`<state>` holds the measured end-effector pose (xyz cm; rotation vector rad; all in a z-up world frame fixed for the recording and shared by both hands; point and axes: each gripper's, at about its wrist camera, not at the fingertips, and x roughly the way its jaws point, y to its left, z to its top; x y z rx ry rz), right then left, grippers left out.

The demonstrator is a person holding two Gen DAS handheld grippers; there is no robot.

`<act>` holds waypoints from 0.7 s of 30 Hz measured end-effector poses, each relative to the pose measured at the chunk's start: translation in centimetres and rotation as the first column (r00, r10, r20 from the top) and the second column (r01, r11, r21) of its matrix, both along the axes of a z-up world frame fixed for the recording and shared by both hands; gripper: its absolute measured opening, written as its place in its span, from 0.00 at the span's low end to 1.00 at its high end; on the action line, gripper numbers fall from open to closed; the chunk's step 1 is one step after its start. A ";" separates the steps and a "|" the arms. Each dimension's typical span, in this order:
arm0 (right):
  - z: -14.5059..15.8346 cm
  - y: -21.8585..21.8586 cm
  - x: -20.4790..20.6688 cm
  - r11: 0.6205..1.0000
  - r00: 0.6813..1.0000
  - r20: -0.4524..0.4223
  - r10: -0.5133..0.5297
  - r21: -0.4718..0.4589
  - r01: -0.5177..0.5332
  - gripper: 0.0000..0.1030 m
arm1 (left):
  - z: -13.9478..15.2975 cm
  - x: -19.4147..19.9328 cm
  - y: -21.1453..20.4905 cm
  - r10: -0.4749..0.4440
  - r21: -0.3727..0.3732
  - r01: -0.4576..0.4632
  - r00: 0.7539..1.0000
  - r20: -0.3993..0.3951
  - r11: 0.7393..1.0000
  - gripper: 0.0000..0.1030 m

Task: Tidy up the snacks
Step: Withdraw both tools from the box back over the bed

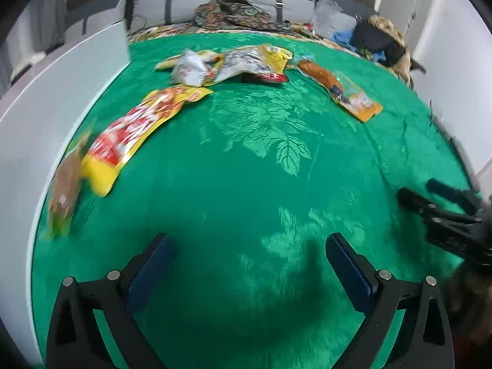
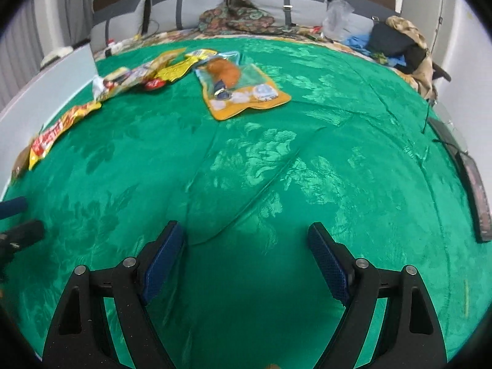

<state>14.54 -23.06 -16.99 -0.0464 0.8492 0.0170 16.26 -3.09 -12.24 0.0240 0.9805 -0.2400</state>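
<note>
Two empty claws hover over a green patterned bedspread (image 2: pixel 276 160) strewn with snack packets.

The snacks lie well ahead: a long red-and-yellow packet (image 1: pixel 129 135) near the white board (image 1: pixel 61 92) at the bed's left edge, a crumpled heap of white and yellow wrappers (image 1: pixel 227 64) farther back, and an orange-edged clear pouch (image 2: pixel 243 89) lying apart from the heap. Likely risks: the thin, slippery wrappers could slide or crumple rather than lift, a pinch could catch the loose, creased bedspread, and the overlapped wrappers could come up together. The left claw (image 1: pixel 250 272) is spread wide, holding and touching nothing. The right claw (image 2: pixel 246 258) is equally wide and empty, above bare cloth.
</note>
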 end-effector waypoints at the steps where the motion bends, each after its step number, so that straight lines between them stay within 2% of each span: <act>1: 0.0 -0.1 0.1 1.000 1.000 0.000 -0.004 0.004 0.004 0.84 | -0.2 0.4 -0.1 -0.006 0.027 0.006 1.000 0.016 1.000 0.96; 3: -0.1 -0.1 -0.4 1.000 1.000 -0.002 -0.005 0.004 0.005 0.87 | -0.6 0.7 -0.9 -0.022 0.075 0.019 0.999 0.043 0.997 0.98; 21: -0.2 0.3 -0.4 1.000 1.000 -0.007 -0.009 0.009 0.009 0.91 | -0.6 1.0 -0.6 -0.026 0.065 0.023 0.998 0.048 0.998 1.00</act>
